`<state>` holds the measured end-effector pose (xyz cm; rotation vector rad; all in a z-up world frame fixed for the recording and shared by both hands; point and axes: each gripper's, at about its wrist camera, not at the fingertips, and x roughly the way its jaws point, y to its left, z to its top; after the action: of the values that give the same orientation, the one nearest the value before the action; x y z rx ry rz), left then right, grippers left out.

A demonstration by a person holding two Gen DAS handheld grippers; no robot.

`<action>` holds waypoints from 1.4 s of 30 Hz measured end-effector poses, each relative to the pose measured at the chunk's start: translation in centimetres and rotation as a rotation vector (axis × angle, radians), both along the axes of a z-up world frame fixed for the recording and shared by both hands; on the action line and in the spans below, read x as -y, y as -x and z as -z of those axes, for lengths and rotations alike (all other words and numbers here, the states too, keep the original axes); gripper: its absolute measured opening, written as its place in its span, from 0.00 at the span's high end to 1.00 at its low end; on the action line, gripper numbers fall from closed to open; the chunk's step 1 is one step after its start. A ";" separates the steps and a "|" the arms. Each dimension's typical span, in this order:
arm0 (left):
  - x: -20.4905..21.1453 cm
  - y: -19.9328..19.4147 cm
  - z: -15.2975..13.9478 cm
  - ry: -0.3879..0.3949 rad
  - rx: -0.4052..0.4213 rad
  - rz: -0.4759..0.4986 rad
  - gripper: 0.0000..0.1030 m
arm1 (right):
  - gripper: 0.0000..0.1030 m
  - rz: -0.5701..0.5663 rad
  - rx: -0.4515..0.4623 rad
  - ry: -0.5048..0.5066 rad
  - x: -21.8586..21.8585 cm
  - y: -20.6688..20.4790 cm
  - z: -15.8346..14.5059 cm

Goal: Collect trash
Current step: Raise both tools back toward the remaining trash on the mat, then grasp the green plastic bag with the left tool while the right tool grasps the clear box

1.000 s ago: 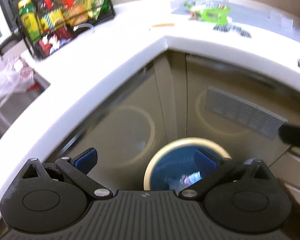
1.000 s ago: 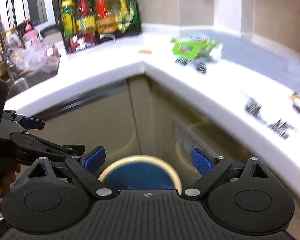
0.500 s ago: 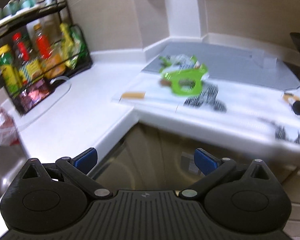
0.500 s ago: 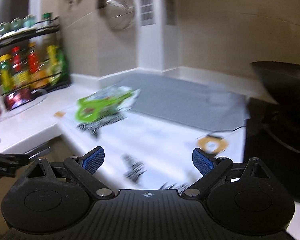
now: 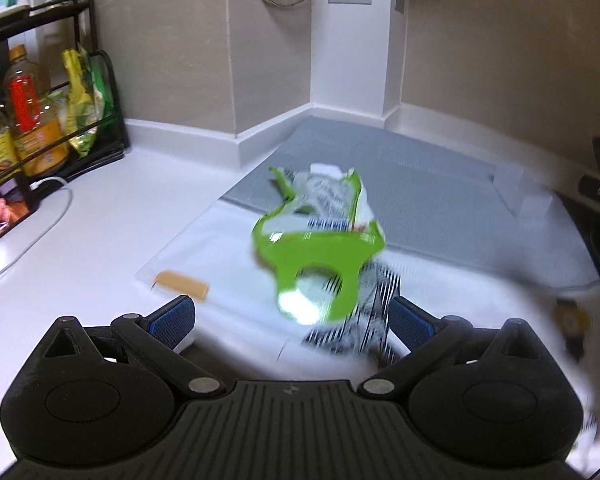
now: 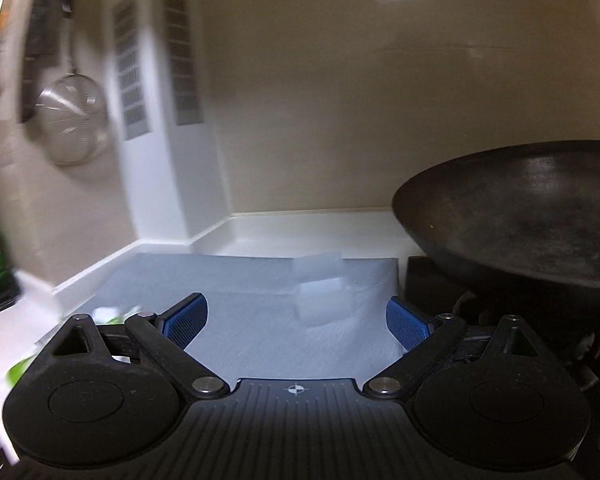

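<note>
I read the green wrapper [image 5: 320, 240] as the biggest piece of trash on the white counter [image 5: 92, 224]: a torn, empty snack bag, so I judge it very light, thin, crinkly and rather slick, likely to slide or flutter if nudged. I would pinch its near green edge, where the film folds into a thicker lip, not the flat middle. It lies ahead of my left gripper [image 5: 292, 320], a little right of centre between the two blue pads, its near end close to them but untouched; part rests on the grey mat [image 5: 440, 200]. Under its near end sits a black-and-white striped scrap [image 5: 364, 312], just beside the right-hand pad, equally flimsy I expect. Smaller is a tan strip [image 5: 182, 284], ahead of the left-hand pad. The left gripper is spread wide and holds nothing. My right gripper [image 6: 296, 320] is also spread wide and empty, facing the mat and a dark wok [image 6: 520, 216], with no trash between its pads.
</note>
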<state>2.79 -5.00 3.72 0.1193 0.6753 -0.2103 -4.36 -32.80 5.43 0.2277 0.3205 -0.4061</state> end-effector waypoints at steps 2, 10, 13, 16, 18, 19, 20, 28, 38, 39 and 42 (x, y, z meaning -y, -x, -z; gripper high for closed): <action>0.6 -1.3 -0.1 0.008 -0.005 -0.004 0.00 | 0.06 0.002 -0.028 0.012 0.6 -1.7 0.6; 2.8 -5.0 0.2 0.029 -0.043 0.011 0.00 | 0.06 0.059 -0.170 0.025 2.3 -8.5 4.6; 3.5 -6.5 0.6 0.032 -0.060 0.021 0.00 | 0.06 0.074 -0.211 0.014 2.7 -10.3 5.8; 4.5 -8.3 1.1 0.024 -0.071 0.029 0.00 | 0.06 0.098 -0.222 0.011 3.2 -11.5 6.3; 5.2 -9.5 1.4 0.020 -0.082 0.032 0.00 | 0.06 0.123 -0.227 0.006 3.7 -12.2 6.6; 5.5 -10.1 1.7 0.019 -0.089 0.036 0.00 | 0.06 0.137 -0.232 0.000 4.1 -12.7 6.7; 5.8 -10.6 1.9 0.017 -0.097 0.040 0.00 | 0.06 0.148 -0.235 -0.004 4.4 -13.0 6.8; 6.6 -13.4 4.2 -0.019 -0.125 0.030 0.00 | 0.06 0.128 -0.304 -0.014 6.2 -16.3 8.1; 4.3 -14.4 3.4 0.064 -0.125 -0.017 0.71 | 0.39 0.087 -0.316 0.065 5.4 -17.1 7.9; 4.0 -14.1 3.0 0.078 -0.120 -0.017 0.78 | 0.39 0.086 -0.312 0.072 5.2 -16.8 7.9; 3.0 -13.0 1.9 0.110 -0.098 -0.010 0.86 | 0.39 0.086 -0.286 0.094 4.5 -15.7 7.3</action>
<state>15.83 -7.99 1.77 -0.0003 0.7599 -0.2440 11.32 -37.29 -1.91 0.0904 0.5725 -0.5391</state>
